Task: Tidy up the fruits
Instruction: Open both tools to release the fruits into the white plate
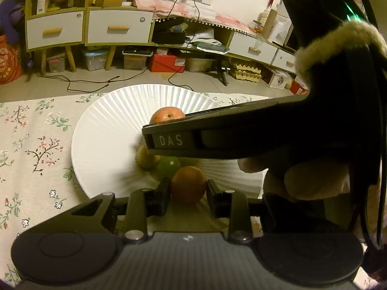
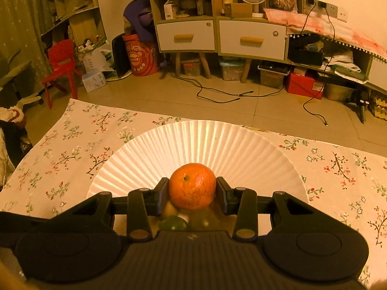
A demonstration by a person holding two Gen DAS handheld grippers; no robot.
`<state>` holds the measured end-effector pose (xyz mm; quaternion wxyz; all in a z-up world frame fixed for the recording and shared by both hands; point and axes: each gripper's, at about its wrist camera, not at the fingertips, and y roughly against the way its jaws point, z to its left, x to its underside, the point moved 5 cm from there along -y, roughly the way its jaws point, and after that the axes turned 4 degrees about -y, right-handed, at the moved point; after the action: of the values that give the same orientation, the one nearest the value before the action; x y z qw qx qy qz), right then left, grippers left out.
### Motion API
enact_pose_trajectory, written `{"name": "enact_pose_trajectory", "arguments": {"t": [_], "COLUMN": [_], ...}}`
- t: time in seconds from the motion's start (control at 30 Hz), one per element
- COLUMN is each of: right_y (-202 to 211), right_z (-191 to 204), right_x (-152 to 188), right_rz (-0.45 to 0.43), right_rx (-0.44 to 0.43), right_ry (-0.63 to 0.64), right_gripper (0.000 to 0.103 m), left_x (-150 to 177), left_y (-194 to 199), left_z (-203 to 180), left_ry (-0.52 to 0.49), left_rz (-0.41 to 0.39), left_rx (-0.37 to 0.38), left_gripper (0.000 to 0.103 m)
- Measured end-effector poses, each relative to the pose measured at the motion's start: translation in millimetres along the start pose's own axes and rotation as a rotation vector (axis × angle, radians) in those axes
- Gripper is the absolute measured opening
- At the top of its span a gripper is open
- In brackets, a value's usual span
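- While both claws hang over the plate (image 2: 150, 145), each has an orange between its pads: our left claw (image 1: 188, 188) grips an orange (image 1: 188, 184) and our right claw (image 2: 192, 191) grips a second orange (image 2: 192, 186), jaws narrow and pressed against the peel.
- Just beyond and below our left claw's tips lie a green fruit (image 1: 169, 165) and a yellow fruit (image 1: 145, 160), touching each other on the plate; under our right claw the same pile shows, partly hidden.
- Our right claw crosses just ahead of our left one, with the person's hand (image 1: 302, 171) close beside our left claw's right finger.
- We judge a collision of the two claws the main risk, since they crowd the same spot.
- Letting go from here could send an orange rolling off the pile, as round fruit lands on round fruit; it might cross the plate's ribbed slope toward the floral bench (image 2: 72, 145).
- A knock against the pile could scatter the fruit below.
- We read "DAS" (image 1: 170, 141) on the right claw's side; writing on the red drum (image 2: 139, 58) by the shelves is too blurred to read.
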<state>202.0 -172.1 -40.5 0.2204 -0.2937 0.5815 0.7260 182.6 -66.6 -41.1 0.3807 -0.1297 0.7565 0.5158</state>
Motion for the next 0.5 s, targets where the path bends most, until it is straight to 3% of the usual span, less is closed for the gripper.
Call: {"name": "enact_pose_trajectory", "arguments": {"t": [0.33, 0.5], "right_y": [0.1, 11.2], "right_z": [2.0, 4.1], "right_x": [0.1, -2.8], "right_rz": [0.005, -0.013], "right_rx": [0.012, 0.002], "right_ry": [0.02, 0.011], "right_gripper": [0.04, 0.044], "left_x": [2.2, 2.8], "left_y": [7.9, 13.8], "left_z": [2.0, 3.3], "left_ry": [0.013, 0.015], "left_rz": [-0.009, -0.006], "left_rx": [0.014, 0.015], "left_gripper": [0.037, 0.046]}}
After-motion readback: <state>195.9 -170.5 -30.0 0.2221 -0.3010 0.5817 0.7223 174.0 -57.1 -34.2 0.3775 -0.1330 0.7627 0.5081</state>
